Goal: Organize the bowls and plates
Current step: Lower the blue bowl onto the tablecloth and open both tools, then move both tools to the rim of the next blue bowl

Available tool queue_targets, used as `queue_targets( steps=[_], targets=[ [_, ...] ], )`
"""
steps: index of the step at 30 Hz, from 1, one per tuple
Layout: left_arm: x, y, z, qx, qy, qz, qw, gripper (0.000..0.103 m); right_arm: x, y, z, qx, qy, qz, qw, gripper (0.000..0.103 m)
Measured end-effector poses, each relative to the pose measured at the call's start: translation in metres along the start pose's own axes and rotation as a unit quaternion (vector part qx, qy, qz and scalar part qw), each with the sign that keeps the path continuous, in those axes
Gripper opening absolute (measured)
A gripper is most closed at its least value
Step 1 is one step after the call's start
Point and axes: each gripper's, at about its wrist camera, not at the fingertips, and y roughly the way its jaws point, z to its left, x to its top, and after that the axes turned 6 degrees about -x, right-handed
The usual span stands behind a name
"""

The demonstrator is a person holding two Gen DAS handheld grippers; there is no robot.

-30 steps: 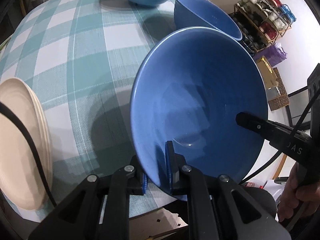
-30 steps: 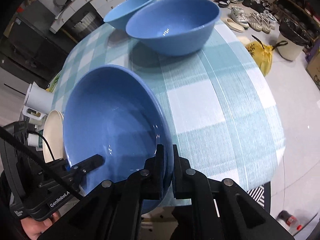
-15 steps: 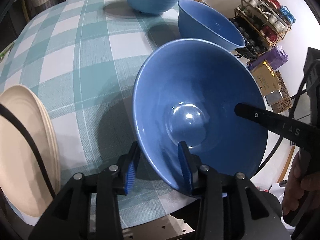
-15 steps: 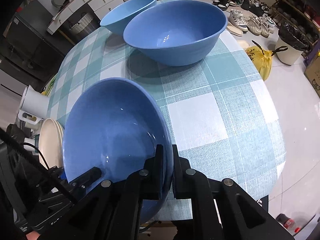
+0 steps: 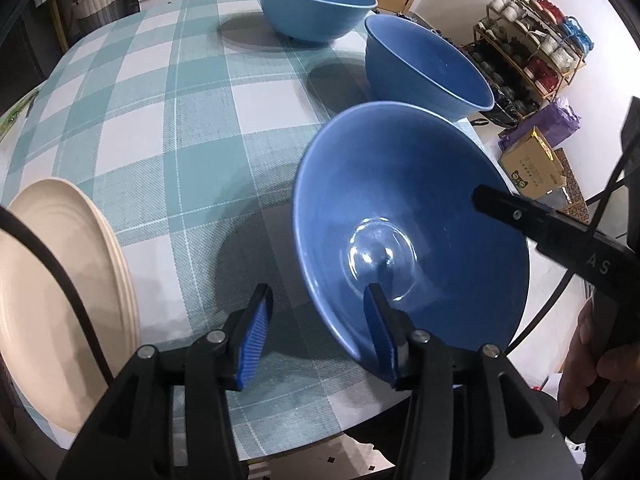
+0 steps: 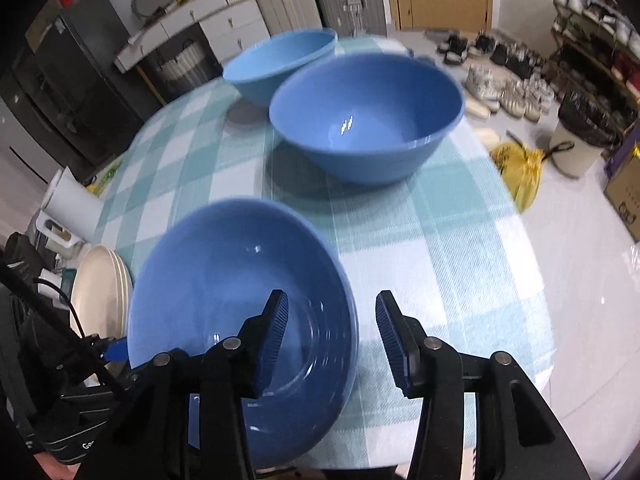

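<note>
Near blue bowl (image 5: 408, 236) upright on checked tablecloth (image 5: 160, 120), mouth up, nothing seen inside — rim straddled by left gripper (image 5: 316, 330) and right gripper (image 6: 330, 336), jaws opening, pads off rim.

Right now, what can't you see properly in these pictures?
- Cream plates, left wrist view: the picture's edge and a black cable cut them off, so no count.
- Near blue bowl, right wrist view: the right gripper covers its near rim.
- Far bowl, right wrist view: blurred.
</note>
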Motion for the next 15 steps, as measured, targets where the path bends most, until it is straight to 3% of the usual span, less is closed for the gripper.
queue_targets(
  steps=[6,10,13,14,15],
  targets=[
    [0.004,-0.020,0.004,-0.021,0.002,-0.022,0.9995,0.047,0.010,-0.020,-0.007,0.011,0.001,-0.039,0.999,0.049],
    [0.009,-0.049,0.006,-0.045,-0.001,-0.059,0.9972,0.047,0.021,-0.036,-0.022,0.036,0.015,-0.073,0.997,0.051],
    [0.021,-0.073,0.007,-0.061,0.003,-0.093,0.9938,0.048,0.033,-0.050,-0.039,0.051,0.030,-0.107,0.992,0.060],
    [0.027,-0.079,0.007,-0.065,0.005,-0.102,0.9927,0.049,0.038,-0.054,-0.044,0.053,0.032,-0.116,0.991,0.064],
    [0.035,-0.085,0.007,-0.067,0.005,-0.114,0.9912,0.059,0.042,-0.058,-0.048,0.053,0.032,-0.122,0.991,0.067]
  ],
)
